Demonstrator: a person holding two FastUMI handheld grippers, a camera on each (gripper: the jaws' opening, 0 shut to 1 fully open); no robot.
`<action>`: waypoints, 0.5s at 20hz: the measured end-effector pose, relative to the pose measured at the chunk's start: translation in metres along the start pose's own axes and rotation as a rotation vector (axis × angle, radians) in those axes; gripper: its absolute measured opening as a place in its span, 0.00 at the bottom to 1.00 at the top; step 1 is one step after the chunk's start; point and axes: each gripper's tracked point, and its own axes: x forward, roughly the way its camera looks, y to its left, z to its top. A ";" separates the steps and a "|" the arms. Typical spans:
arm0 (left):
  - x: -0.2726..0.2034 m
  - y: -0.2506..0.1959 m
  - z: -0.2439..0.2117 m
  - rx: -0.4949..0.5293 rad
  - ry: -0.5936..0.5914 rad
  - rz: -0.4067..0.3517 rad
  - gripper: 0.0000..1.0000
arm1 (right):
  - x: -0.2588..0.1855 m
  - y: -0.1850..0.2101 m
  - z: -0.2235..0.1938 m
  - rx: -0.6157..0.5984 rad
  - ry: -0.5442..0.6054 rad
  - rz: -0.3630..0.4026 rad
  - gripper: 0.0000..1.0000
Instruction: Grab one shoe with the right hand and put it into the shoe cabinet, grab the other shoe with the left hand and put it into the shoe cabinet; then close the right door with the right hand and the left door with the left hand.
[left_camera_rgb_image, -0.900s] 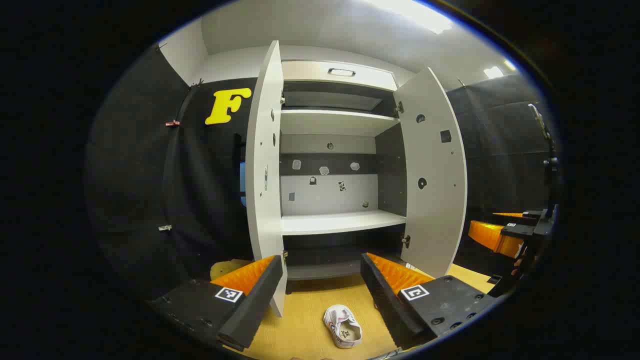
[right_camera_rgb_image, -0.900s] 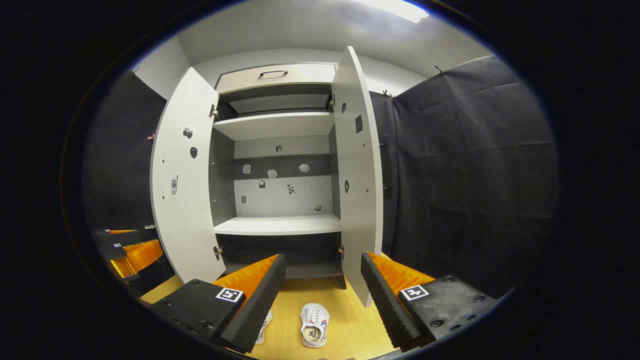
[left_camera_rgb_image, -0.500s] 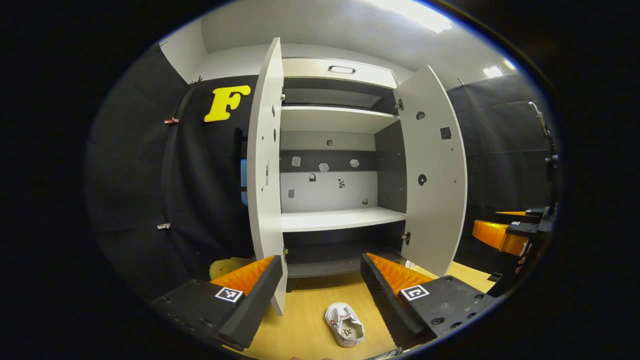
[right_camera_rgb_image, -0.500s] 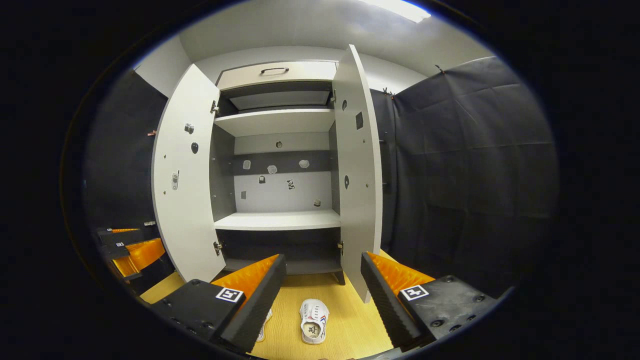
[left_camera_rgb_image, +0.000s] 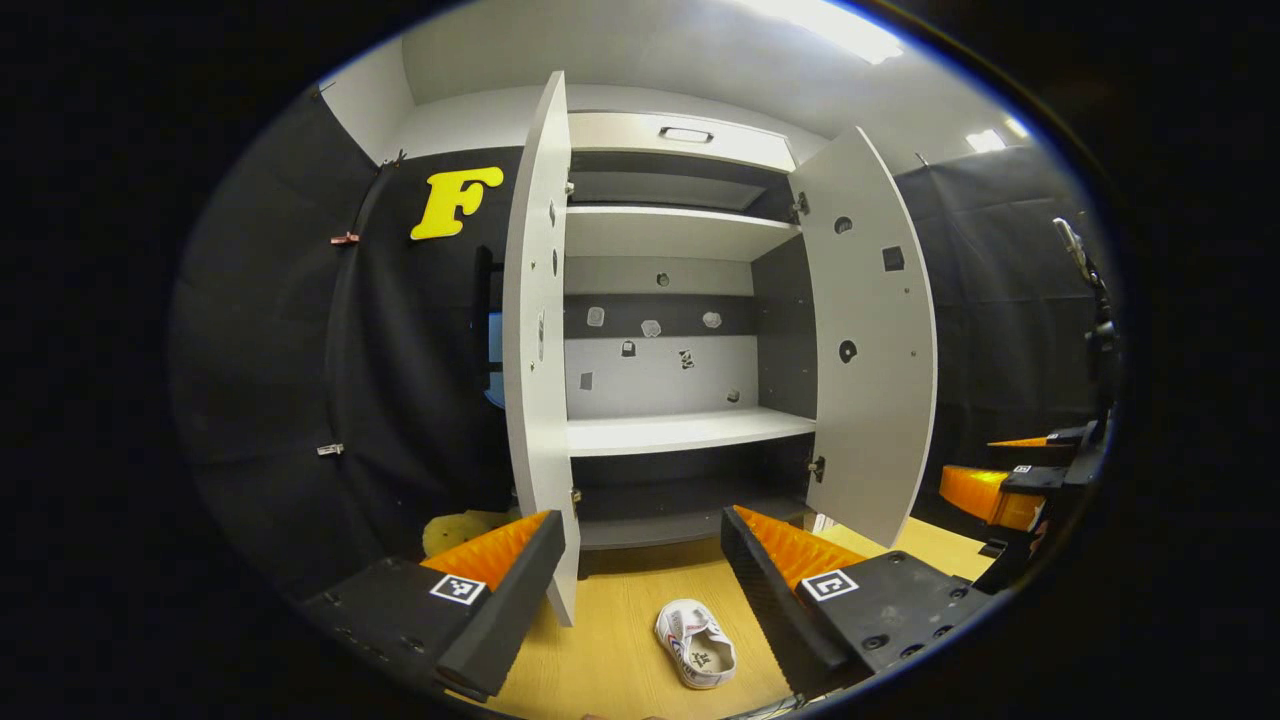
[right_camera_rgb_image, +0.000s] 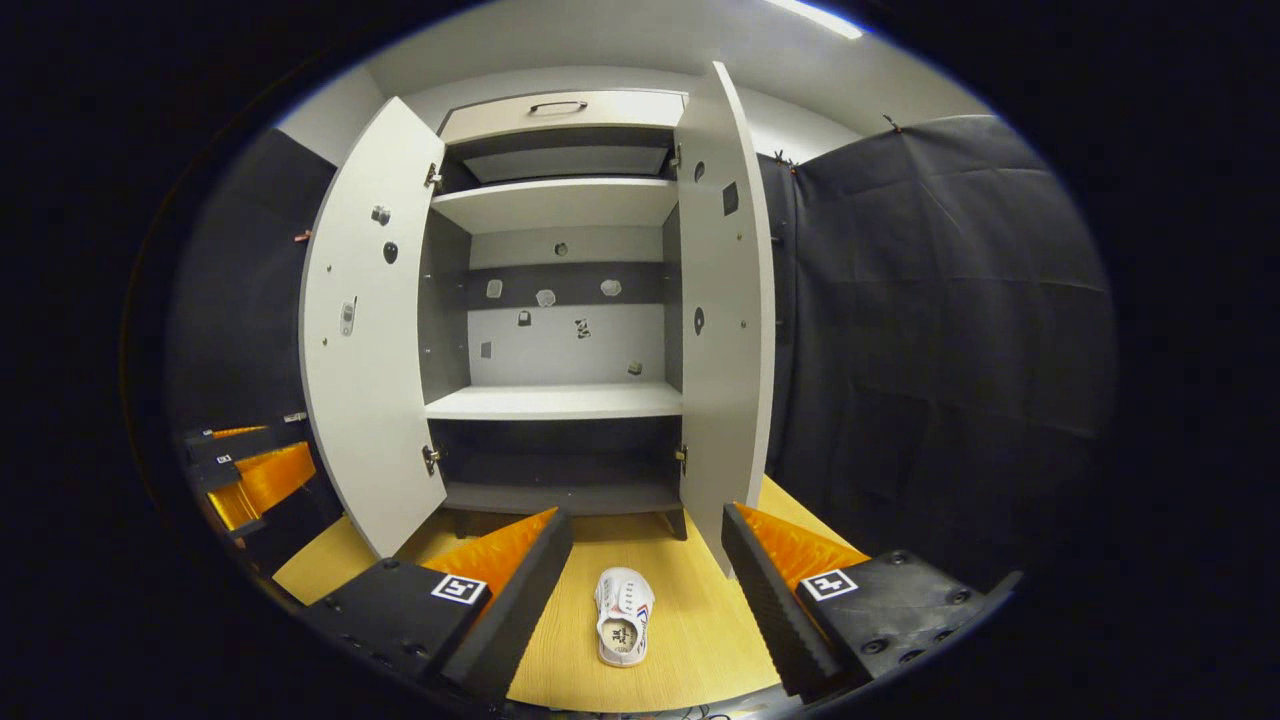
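The shoe cabinet (left_camera_rgb_image: 680, 430) stands with both doors swung wide, its left door (left_camera_rgb_image: 540, 330) edge-on and its right door (left_camera_rgb_image: 870, 340) angled outward. A white shoe (left_camera_rgb_image: 697, 645) lies on the wooden floor in front of it, just below my left gripper (left_camera_rgb_image: 640, 590), which is open and holds nothing. In the right gripper view a white shoe (right_camera_rgb_image: 623, 615) lies toe toward the cabinet (right_camera_rgb_image: 555, 400), between the fingers of my open right gripper (right_camera_rgb_image: 645, 590) and lower down. The right door (right_camera_rgb_image: 725, 320) stands directly ahead of the right finger.
Yellow wooden floor (right_camera_rgb_image: 690, 630) runs up to the cabinet base. Black cloth walls close in both sides. The other gripper (left_camera_rgb_image: 1010, 480) hangs at the far right of the left gripper view, and the left one (right_camera_rgb_image: 245, 470) at the far left of the right gripper view.
Both views have tipped downward a little, the right one more: the cabinet sits higher and more floor shows. The shoes have not moved. Both grippers stay open.
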 end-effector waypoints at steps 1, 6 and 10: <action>0.000 0.001 -0.003 0.003 0.004 0.004 0.99 | 0.001 0.002 -0.004 0.008 0.012 0.005 0.98; 0.001 0.006 -0.012 -0.002 0.025 0.006 0.99 | 0.019 0.019 -0.032 0.033 0.100 0.051 0.98; 0.004 0.011 -0.018 -0.004 0.033 0.017 0.99 | 0.039 0.038 -0.064 0.001 0.180 0.112 0.98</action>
